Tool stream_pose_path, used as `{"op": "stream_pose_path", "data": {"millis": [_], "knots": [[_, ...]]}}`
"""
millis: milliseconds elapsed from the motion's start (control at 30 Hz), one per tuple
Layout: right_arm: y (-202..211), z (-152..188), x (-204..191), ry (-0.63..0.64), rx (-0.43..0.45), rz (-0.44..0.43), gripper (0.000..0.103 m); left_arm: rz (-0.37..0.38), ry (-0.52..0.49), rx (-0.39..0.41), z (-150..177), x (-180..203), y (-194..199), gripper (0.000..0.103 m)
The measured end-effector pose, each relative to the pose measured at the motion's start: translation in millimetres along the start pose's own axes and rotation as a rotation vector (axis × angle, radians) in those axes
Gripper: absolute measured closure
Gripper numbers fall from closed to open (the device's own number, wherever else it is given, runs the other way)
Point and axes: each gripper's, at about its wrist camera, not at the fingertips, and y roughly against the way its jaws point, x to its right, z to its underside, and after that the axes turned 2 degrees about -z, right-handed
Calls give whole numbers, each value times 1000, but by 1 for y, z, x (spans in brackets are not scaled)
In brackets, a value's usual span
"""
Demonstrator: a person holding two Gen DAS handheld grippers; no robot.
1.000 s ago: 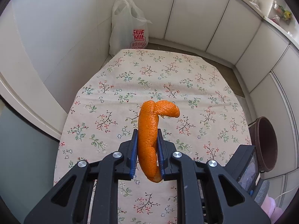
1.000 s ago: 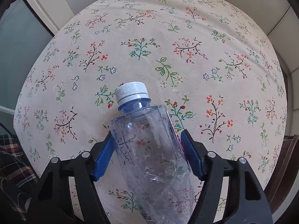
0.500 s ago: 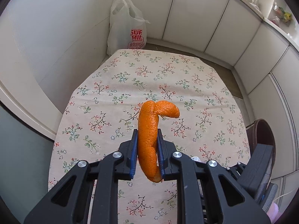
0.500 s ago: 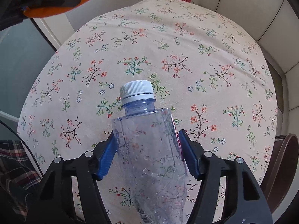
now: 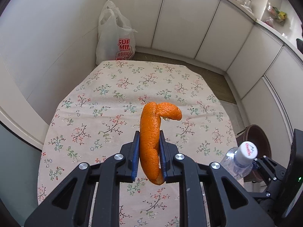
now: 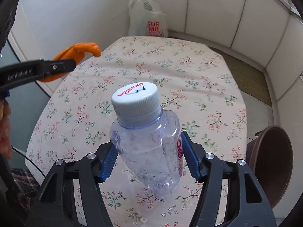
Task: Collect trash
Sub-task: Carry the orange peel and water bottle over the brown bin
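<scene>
My left gripper is shut on a long curled orange peel and holds it above the floral tablecloth. The peel and the left gripper also show at the left of the right wrist view. My right gripper is shut on a clear empty plastic bottle with a white cap, held above the tablecloth. The bottle and the right gripper show at the lower right of the left wrist view.
A brown bin stands on the floor by the table's right edge, also in the left wrist view. A white plastic bag with red print stands on the floor beyond the table's far edge. White cabinet panels surround the table.
Both grippers have risen away from the table with their loads. The bottle has tilted more upright, and the right gripper with the bottle has come into the left wrist view.
</scene>
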Motion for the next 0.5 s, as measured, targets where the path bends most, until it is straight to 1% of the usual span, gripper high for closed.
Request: {"op": "stream_pose_path", "data": {"millis": [133, 300, 400, 500], "knots": [[23, 1, 29, -68, 72, 45, 46, 20, -18, 27, -2, 21, 4, 84], [53, 6, 64, -156, 164, 108, 47, 44, -41, 73, -3, 49, 9, 85], [73, 10, 84, -218, 224, 130, 47, 73, -57, 103, -5, 68, 14, 85], [94, 15, 102, -263, 292, 174, 47, 106, -77, 129, -5, 90, 19, 84]]}}
